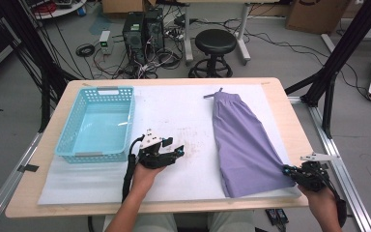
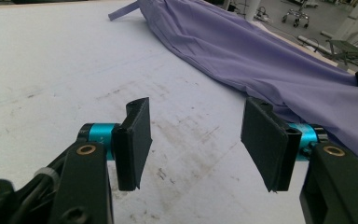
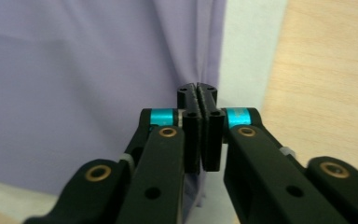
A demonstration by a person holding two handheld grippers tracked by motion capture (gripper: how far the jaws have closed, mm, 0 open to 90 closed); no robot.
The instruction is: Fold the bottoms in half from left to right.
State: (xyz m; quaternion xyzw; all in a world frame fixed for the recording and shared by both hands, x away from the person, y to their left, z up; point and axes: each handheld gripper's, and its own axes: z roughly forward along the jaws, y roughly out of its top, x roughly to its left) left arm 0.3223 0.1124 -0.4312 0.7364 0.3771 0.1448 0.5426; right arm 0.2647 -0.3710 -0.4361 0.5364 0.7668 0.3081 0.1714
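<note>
Pinching the near right corner of the purple garment point(image 3: 98, 70) between my right fingers point(image 3: 199, 100), which are pressing together on its edge. My left fingers point(image 2: 196, 140) are standing spread over the bare white mat point(image 2: 51, 84). The garment is lying flat along the bench's point(image 1: 280, 104) right side, well apart from the blue basket point(image 1: 98, 123).

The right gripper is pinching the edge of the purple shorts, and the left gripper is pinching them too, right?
Not quite. The right gripper does pinch the purple shorts, but the left gripper is open over the bare white mat, holding nothing, as the left gripper view shows.
</note>
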